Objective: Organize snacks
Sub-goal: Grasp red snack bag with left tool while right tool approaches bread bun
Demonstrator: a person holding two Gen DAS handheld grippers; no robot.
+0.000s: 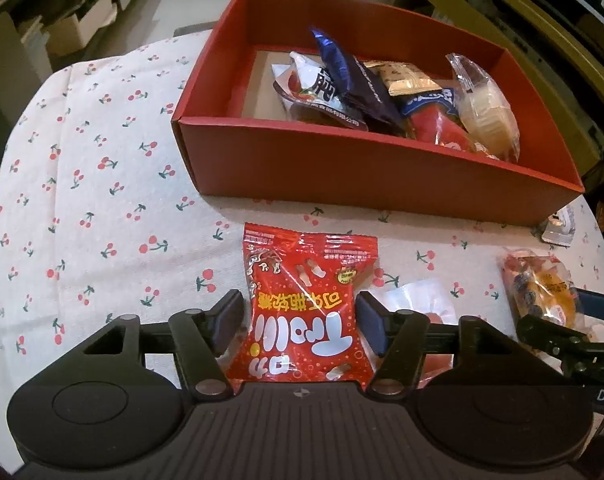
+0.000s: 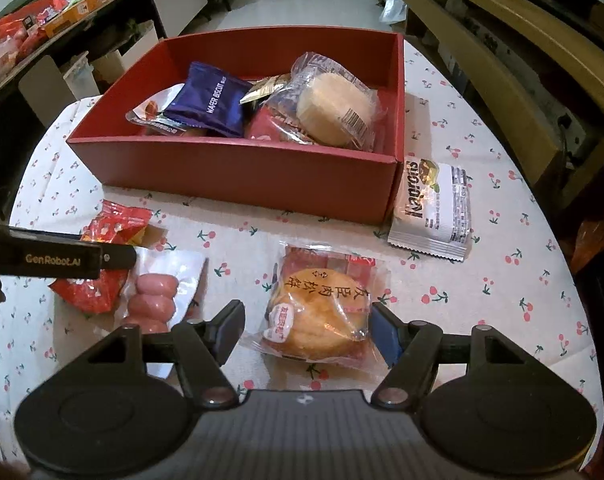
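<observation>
A red box [image 1: 373, 172] [image 2: 238, 172] on the cherry-print cloth holds several wrapped snacks, among them a blue wafer pack [image 2: 212, 100] and a pale round cake [image 2: 333, 108]. My left gripper [image 1: 300, 320] is open, its fingers on either side of a red Trolli candy bag [image 1: 302, 304] lying on the cloth; the bag also shows in the right wrist view [image 2: 102, 264]. My right gripper [image 2: 307, 330] is open around a wrapped round pastry [image 2: 321, 312], which also shows in the left wrist view [image 1: 541, 292].
A pack of pink sausages [image 2: 154, 300] lies between the two snacks. A white Naporoni pack [image 2: 433, 208] lies right of the box. Shelves and a cluttered counter [image 2: 42, 20] stand beyond the table.
</observation>
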